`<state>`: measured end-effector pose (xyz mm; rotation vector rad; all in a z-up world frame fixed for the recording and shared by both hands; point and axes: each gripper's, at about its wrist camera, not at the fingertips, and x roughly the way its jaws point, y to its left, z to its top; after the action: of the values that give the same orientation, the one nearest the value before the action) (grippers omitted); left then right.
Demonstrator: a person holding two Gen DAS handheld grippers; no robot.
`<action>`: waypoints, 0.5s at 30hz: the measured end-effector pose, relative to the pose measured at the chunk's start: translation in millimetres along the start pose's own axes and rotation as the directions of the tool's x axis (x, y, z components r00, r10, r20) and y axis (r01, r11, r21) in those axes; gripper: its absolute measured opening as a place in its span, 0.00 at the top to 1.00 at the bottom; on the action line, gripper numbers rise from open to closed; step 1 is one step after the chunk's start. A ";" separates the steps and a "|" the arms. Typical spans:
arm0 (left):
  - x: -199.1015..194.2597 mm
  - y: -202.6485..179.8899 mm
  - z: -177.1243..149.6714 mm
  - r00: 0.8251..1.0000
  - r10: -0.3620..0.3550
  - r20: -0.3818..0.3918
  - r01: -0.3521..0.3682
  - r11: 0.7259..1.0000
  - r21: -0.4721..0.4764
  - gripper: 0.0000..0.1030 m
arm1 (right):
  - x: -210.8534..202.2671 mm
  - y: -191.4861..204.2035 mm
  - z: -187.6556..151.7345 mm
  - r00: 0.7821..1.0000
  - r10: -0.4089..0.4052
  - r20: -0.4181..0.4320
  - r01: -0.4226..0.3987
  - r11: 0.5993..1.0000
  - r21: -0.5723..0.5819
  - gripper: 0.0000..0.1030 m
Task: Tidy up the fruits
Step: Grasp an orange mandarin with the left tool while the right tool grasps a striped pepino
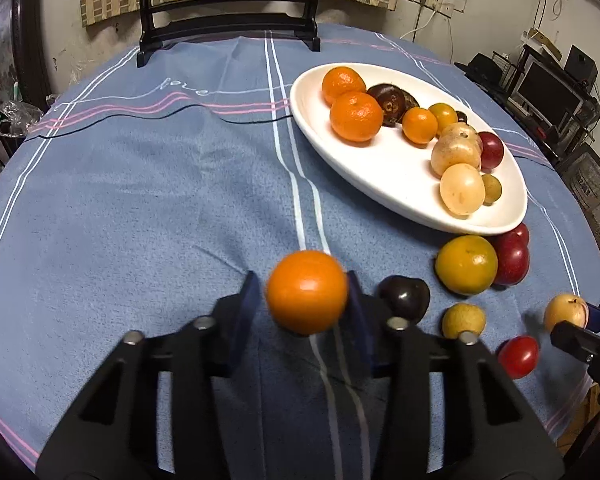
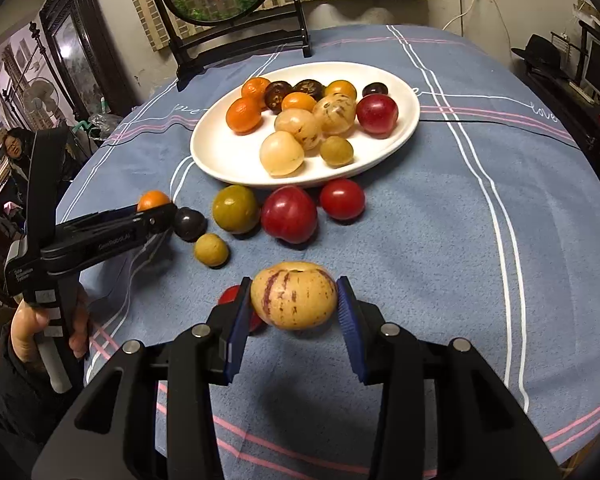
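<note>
In the left wrist view my left gripper (image 1: pixel 305 292) is shut on an orange mandarin (image 1: pixel 306 294), its blue pads against both sides. In the right wrist view my right gripper (image 2: pixel 292 300) is shut on a pale yellow fruit with purple streaks (image 2: pixel 294 300), held above its shadow on the cloth. A white oval plate (image 2: pixel 220 160) beyond holds mandarins, pale fruits, dark fruits and a red plum. Loose on the cloth lie a greenish citrus (image 2: pixel 235 209), a large red plum (image 2: pixel 289 214), a red tomato (image 2: pixel 342 199), a dark plum (image 2: pixel 189 223) and a small yellow fruit (image 2: pixel 211 250).
A blue striped cloth (image 1: pixel 140 200) covers the round table. A black stand with a round screen (image 2: pixel 240 40) rises at the far edge. Another red fruit (image 2: pixel 230 294) lies partly hidden behind my right gripper's left finger. A hand (image 2: pixel 28 324) grips the left tool's handle.
</note>
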<state>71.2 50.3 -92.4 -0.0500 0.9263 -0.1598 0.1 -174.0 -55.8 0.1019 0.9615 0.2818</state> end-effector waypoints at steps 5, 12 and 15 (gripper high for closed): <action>-12.6 2.8 -6.0 1.000 -0.016 -0.003 0.016 1.000 -0.021 0.63 | -4.3 4.0 0.1 1.000 0.006 0.012 -0.006 1.000 -0.010 0.59; -45.6 -10.2 -10.8 0.996 -0.076 0.035 0.077 0.997 -0.008 0.63 | -1.7 3.3 0.3 1.000 0.001 0.007 -0.001 1.000 -0.012 0.59; -56.2 -22.1 -7.3 0.993 -0.101 0.057 0.100 0.995 0.016 0.63 | -4.0 2.7 0.5 1.000 0.000 0.012 0.000 1.000 -0.013 0.59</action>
<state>29.6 37.6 -49.8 -0.0883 0.8656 -0.2570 -2.2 -172.5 -51.8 0.0918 0.9476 0.2870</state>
